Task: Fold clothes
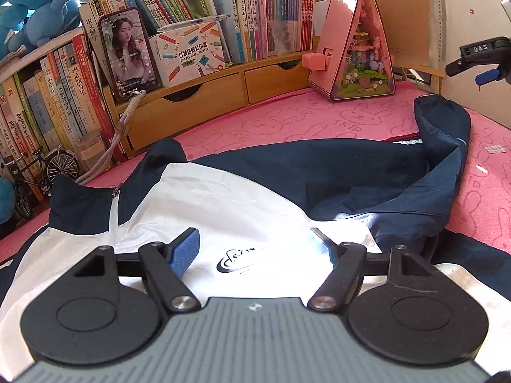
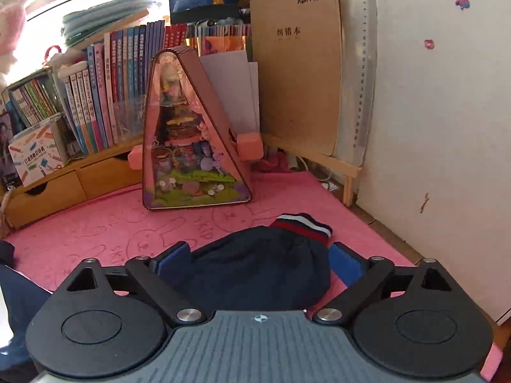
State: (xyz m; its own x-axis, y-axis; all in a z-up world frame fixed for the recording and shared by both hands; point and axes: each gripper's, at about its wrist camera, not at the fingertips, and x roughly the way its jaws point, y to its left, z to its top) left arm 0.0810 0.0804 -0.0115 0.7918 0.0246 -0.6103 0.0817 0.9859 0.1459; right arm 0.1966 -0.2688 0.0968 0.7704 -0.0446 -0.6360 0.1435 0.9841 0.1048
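Note:
A navy and white jacket (image 1: pixel 242 204) lies spread on the pink bunny-print mat (image 1: pixel 287 118), collar to the left. My left gripper (image 1: pixel 255 239) hovers open just over its white chest panel, above the dark oval logo (image 1: pixel 239 261). The navy sleeve (image 2: pixel 255 265) with a red, white and navy striped cuff (image 2: pixel 303 225) lies bunched on the mat. It sits between the blue pads of my right gripper (image 2: pixel 258 255), which stands wide open around it without pressing it. In the left wrist view one of the right gripper's fingers (image 1: pixel 487 76) shows at the right edge, above the sleeve (image 1: pixel 447 134).
A pink triangular diorama house (image 2: pixel 191 146) stands on the mat behind the sleeve. Wooden drawers (image 1: pixel 204 95) under rows of books line the back, with a phone (image 1: pixel 127 54) propped up and a label printer box (image 1: pixel 188 52). A white wall panel (image 2: pixel 431 159) closes the right side.

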